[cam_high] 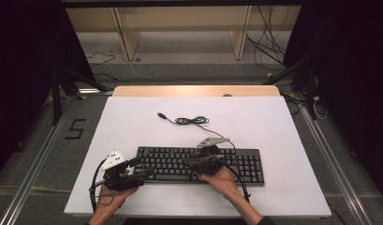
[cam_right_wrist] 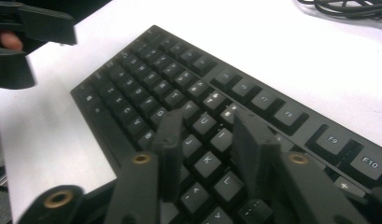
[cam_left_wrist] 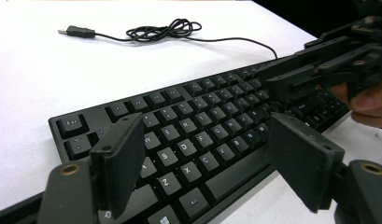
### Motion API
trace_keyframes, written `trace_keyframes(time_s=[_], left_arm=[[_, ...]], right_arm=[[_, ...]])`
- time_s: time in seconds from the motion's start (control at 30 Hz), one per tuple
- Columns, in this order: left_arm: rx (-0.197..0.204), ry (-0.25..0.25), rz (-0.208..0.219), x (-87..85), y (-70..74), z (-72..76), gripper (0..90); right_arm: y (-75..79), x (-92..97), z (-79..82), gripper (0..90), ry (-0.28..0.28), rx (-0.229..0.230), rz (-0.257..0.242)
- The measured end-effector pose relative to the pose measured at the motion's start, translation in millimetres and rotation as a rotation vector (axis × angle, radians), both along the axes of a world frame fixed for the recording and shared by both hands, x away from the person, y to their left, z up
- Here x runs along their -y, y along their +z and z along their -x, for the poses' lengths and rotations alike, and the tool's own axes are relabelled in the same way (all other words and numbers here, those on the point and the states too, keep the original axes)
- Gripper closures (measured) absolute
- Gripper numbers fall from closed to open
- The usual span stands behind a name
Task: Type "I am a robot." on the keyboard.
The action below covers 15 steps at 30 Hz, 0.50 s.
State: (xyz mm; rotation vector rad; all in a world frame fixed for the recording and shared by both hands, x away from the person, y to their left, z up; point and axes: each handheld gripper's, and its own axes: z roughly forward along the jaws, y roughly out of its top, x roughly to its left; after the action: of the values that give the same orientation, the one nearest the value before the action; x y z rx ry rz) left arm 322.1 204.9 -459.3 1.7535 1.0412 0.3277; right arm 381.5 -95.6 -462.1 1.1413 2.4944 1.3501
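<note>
Keyboard position: the black full-size plastic keyboard (cam_high: 198, 163) lies flat near the front of the white bench (cam_high: 283, 140), long axis running left to right.
Left tongs (cam_high: 144, 168): spread, empty, poised over the keyboard's left end.
Right tongs (cam_high: 195, 161): partly spread, nothing pinched, low over the middle letter keys (contact cannot be told).
Nearer hand: the right.
Open room: bare bench behind and to both sides; the thin black USB cable (cam_high: 191, 120) lies coiled well behind the keyboard.
</note>
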Motion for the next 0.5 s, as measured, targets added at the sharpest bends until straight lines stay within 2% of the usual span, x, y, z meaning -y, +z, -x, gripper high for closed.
trace_keyframes(time_s=[0.23,0.5], left_arm=[[-0.011,0.001,-0.006,3.3,-0.2,-4.9,29.1],[-0.025,-0.008,-0.036,12.3,1.0,-13.6,33.6]], right_arm=[[4.7,2.1,7.2,57.5,0.016,0.019,-0.014],[7.5,8.8,15.8,52.9,0.017,0.037,-0.035]])
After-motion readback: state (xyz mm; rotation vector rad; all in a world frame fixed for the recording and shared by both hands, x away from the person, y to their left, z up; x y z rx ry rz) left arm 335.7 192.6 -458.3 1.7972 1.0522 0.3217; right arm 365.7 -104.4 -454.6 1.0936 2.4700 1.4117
